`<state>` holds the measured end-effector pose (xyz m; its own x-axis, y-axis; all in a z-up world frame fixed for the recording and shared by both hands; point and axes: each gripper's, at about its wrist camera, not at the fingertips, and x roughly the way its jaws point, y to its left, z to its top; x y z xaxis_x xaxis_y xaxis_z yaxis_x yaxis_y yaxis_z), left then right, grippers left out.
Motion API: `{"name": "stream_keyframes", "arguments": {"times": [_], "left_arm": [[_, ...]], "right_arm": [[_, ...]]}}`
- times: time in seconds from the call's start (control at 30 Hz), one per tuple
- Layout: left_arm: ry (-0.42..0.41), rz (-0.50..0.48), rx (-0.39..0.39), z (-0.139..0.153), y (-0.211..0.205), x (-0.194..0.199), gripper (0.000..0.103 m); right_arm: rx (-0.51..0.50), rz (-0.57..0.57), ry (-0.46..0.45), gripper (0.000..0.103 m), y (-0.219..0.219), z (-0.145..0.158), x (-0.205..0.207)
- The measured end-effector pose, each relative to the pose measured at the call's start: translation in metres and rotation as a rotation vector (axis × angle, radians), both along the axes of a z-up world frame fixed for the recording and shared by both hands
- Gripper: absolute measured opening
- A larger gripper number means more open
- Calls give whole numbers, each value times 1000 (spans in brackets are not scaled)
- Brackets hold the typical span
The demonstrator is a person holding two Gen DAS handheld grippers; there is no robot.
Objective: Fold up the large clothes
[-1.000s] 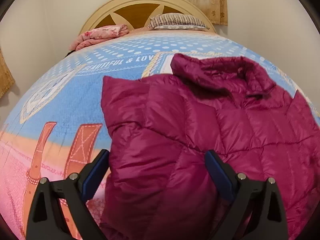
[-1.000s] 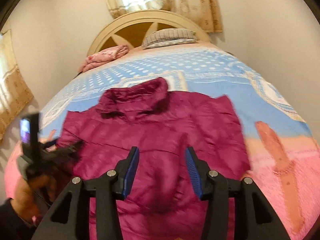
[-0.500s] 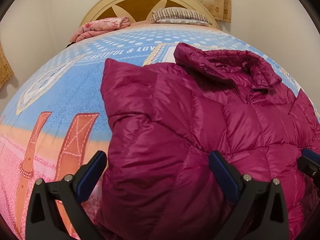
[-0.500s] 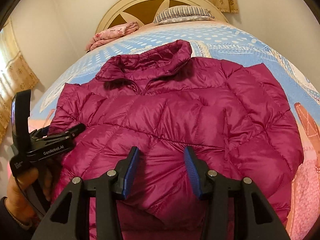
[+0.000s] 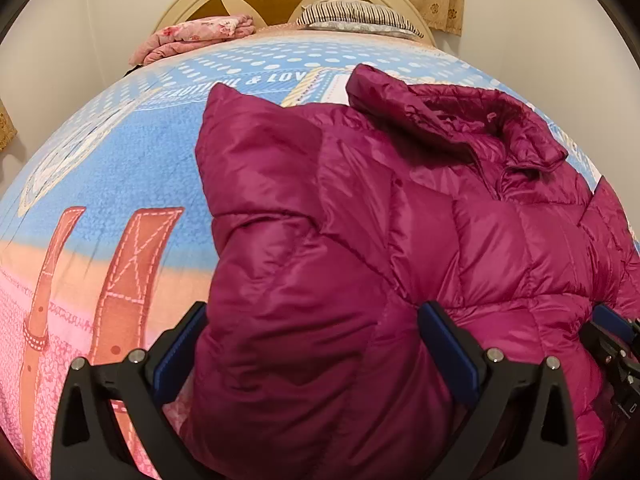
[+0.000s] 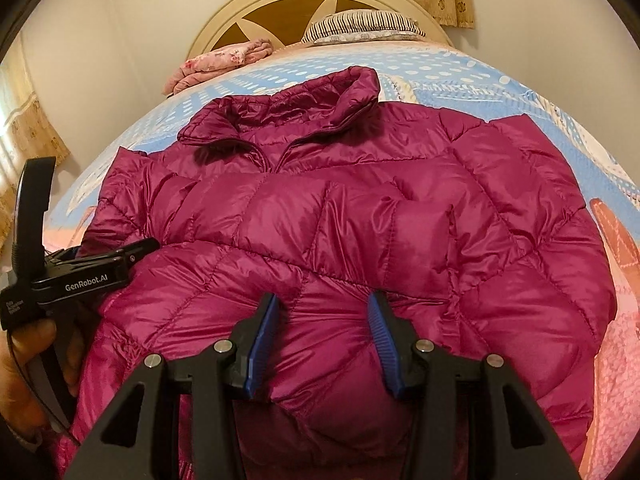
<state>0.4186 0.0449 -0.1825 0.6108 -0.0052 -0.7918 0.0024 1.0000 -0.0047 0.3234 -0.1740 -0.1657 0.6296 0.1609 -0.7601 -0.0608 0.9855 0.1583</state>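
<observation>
The right gripper [image 6: 324,340], jaws partly spread, straddles a puffed ridge of the shiny magenta quilted down jacket [image 6: 360,216] near its hem; whether the blue pads press the fabric I cannot tell. The left gripper [image 5: 312,356] stands wider, bracketing the folded-in sleeve bulk at the jacket's left edge — no pinch visible. The jacket lies flat on the blue-and-pink printed bedspread [image 5: 120,168], long axis running from both grippers away to its collar [image 6: 304,116], toward the cream arched headboard [image 6: 320,4]. Both sit at the hem end, so the likely fold carries hem toward collar.
</observation>
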Motion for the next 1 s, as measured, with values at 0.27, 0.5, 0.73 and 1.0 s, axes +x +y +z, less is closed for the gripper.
{"name": "stream_keyframes", "arguments": {"times": [0.27,0.5,0.73,1.0], "left_arm": [[8,0,-10,-2,0,4,103],[11,2,-12,0,1,4,103],[-137,20,-21,55,-2,-22,103],[-60,-78,-18,31,-39,-3,103]], "right_arm": [[-7,-1,0,47,2,-1,0],[-54,-3,-6,47,8,-2,-1],[-33,-5,-14,47,3,-3,-1],[5,-3,-22,47,-2,-2,-4]]}}
